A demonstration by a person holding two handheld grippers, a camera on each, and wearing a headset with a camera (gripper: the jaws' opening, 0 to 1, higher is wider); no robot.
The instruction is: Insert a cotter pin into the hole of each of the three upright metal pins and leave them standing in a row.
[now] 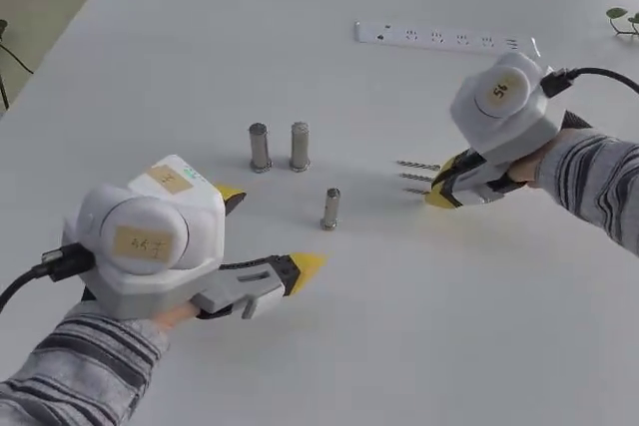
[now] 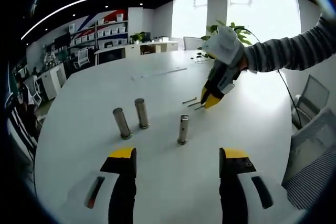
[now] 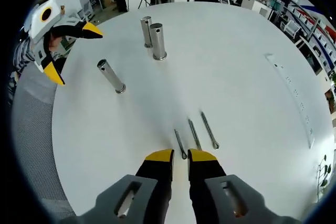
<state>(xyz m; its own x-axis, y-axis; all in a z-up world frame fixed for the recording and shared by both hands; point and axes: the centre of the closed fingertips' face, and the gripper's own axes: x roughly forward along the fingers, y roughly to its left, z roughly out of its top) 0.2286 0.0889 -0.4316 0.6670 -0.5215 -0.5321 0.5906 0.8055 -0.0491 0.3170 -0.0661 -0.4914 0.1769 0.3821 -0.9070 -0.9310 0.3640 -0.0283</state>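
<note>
White tabletop (image 1: 399,346): cotter pins (image 3: 195,135) lie just ahead of narrowly parted right tongs (image 3: 180,157); left tongs (image 2: 178,153) gape.

Head view looks down on the bench (image 1: 300,27) from above; the two gripper views sit low near its surface, facing each other across the shared metal pins (image 1: 300,145)
</note>
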